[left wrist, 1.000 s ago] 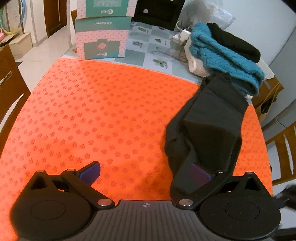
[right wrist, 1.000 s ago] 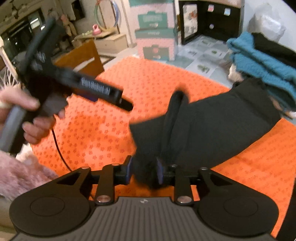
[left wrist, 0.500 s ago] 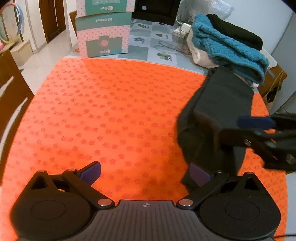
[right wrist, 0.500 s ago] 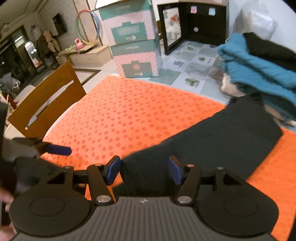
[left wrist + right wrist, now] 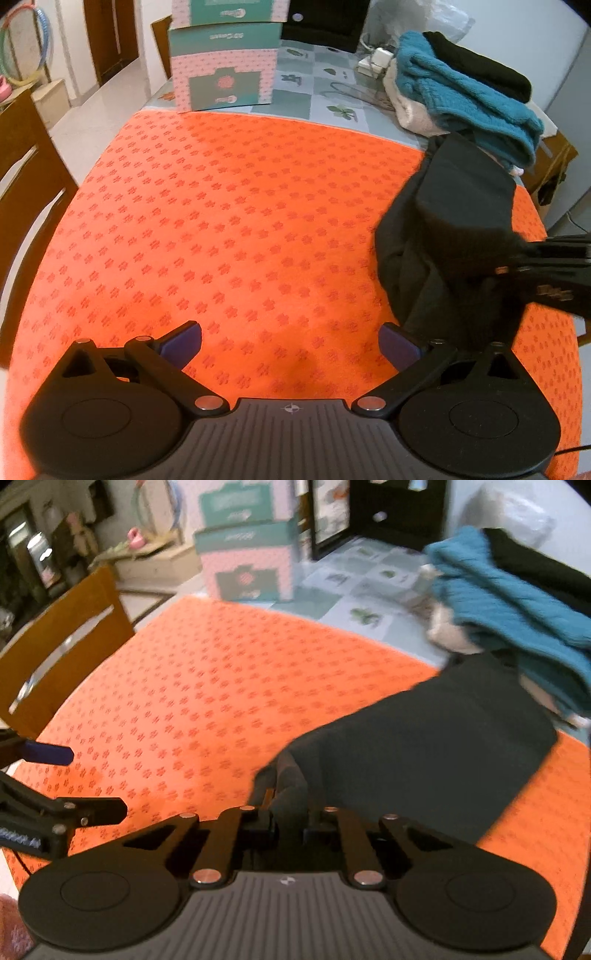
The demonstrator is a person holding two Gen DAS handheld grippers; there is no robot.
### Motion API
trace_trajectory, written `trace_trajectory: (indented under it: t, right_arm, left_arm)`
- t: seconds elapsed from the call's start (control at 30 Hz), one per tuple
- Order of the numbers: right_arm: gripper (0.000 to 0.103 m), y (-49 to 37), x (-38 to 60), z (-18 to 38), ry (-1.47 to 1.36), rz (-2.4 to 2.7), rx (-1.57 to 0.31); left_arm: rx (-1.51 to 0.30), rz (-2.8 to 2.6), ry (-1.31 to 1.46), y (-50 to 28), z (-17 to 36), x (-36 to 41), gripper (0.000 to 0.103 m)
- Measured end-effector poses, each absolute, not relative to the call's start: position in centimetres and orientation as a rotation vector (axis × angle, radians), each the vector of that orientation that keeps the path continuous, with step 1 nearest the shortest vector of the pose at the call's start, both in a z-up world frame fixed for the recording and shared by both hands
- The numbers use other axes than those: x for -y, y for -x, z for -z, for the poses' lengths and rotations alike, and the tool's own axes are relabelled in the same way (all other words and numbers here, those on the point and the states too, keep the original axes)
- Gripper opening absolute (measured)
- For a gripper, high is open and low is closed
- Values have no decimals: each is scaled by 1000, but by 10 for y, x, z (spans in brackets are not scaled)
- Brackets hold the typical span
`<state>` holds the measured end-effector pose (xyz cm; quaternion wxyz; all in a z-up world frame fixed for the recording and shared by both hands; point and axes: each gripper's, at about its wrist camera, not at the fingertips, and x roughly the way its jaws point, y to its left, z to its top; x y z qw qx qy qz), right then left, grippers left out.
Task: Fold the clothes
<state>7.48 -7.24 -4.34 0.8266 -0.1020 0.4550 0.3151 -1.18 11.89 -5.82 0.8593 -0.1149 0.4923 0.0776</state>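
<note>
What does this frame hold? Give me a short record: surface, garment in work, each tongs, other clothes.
surface: orange paw-print cloth over the table
garment in work: black garment, bunched at its near end, lying on the cloth
right tongs: closing, black fabric pinched between them
left tongs: open, nothing between them
other clothes: teal knit sweater piled behind the garment

A lived-in home, likely a dining room. The worktop [image 5: 229, 206] wears an orange paw-print cloth, with wooden dining chairs [image 5: 62, 635] beside it. A hula hoop [image 5: 22, 40] leans by a doorway, and folded knitwear [image 5: 469, 96] is piled near pink-and-teal cartons [image 5: 225, 70].
</note>
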Motion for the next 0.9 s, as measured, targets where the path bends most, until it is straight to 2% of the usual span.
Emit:
trace_trajectory:
  t: [0.3,0.47,0.67,0.77,0.9]
  right_arm:
    - [12,-21,197,20,60,-404,-943]
    - [12,19,247,37,-7,-278,-1016]
    - [13,42,264,86,-46,-229,-1148]
    - [15,43,263,98,-44,-238,-1176]
    - [33,34,254,72,35,-276,-1103]
  left_arm:
    - [-1053,-65,177,0,65,-92,97]
    - [-1065,6,172,-2,67,-75,97]
    - [-1089,98,198,-4,69,-60,97]
    - [-1095,126,199,-4,70,-57,97]
    - [-1103,141,219,-6,73,-58,97]
